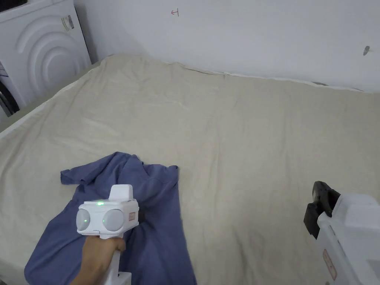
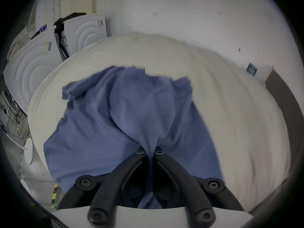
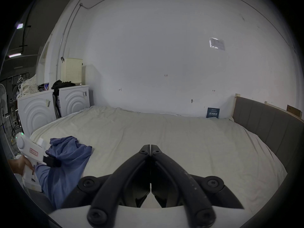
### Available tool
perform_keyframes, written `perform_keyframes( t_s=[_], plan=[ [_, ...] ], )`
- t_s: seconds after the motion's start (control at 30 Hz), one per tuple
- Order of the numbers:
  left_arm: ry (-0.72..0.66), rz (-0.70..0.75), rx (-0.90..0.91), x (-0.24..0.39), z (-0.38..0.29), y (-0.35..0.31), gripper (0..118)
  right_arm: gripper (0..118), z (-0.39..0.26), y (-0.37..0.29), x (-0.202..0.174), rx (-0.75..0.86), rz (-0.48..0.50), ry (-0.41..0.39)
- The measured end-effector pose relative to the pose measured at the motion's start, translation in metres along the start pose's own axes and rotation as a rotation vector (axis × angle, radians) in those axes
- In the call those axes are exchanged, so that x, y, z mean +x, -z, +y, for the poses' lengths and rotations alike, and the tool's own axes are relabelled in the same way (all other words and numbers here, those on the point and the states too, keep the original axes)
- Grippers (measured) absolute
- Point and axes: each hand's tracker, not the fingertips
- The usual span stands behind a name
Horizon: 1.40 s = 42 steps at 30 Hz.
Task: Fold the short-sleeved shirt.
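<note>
Item: short-sleeved shirt (image 1: pixel 156 207), blue, crumpled, lower left of the head view, lying on the bed (image 1: pixel 241 122) near its front left corner. One sleeve sticks out toward the left of the frame; the body is bunched, with a ridge of cloth drawn up at the middle. Not yet spread flat.

Left gripper (image 2: pixel 149 152): jaws closed together on a pinch of the shirt's cloth, which rises into a tented fold between them in the left gripper view. A hand (image 1: pixel 98 254) holds its white handle at the lower left of the head view.

Right gripper (image 3: pixel 150 147): jaws closed on each other with nothing between them, over bare sheet, well apart from the shirt; its black tip enters the head view at the lower right.

Step in hand, as judged: the opening one, lifting or dragging the shirt to lay it out. No fold is made.

Next move calls for: the right gripper opening and taking a second point, likely a hem or shoulder, so the cloth can be stretched flat.

Surroundings: white moulded panels (image 1: pixel 41 55) at the upper left, wall (image 1: pixel 241 33) behind, a grey headboard (image 3: pixel 266 124) at right in the right gripper view.

Obstructions: nothing lies on the open sheet to the shirt's right; the shirt sits close to the bed's near edge.
</note>
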Motion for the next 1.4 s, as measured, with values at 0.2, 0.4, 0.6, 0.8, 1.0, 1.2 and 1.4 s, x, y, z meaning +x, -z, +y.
perform_keyframes(
  t_s=[0.2,0.4,0.6,0.8,1.0,1.2,1.4],
  plan=[
    [0.052,-0.118,0.136,0.041,0.035,-0.075,5,2,0.003,-0.02,0.024,0.038,-0.029,0.037],
    [0.152,-0.323,0.313,0.125,0.087,-0.13,5,2,0.001,-0.042,0.053,0.058,-0.072,0.067],
    [0.296,-0.53,0.382,0.236,0.115,-0.175,5,2,0.0,-0.07,0.092,0.086,-0.151,0.082],
    [0.417,-0.663,0.328,0.327,0.094,-0.178,5,2,-0.001,-0.095,0.133,0.103,-0.255,0.089],
    [0.485,-0.742,0.16,0.381,0.034,-0.13,5,2,-0.013,-0.113,0.163,0.085,-0.334,0.105],
    [0.559,-0.609,-0.103,0.387,-0.042,-0.06,5,2,-0.025,-0.115,0.173,0.053,-0.36,0.115],
    [0.56,-0.483,-0.289,0.376,-0.09,0.004,5,2,-0.03,-0.105,0.169,0.02,-0.343,0.118]
  ],
)
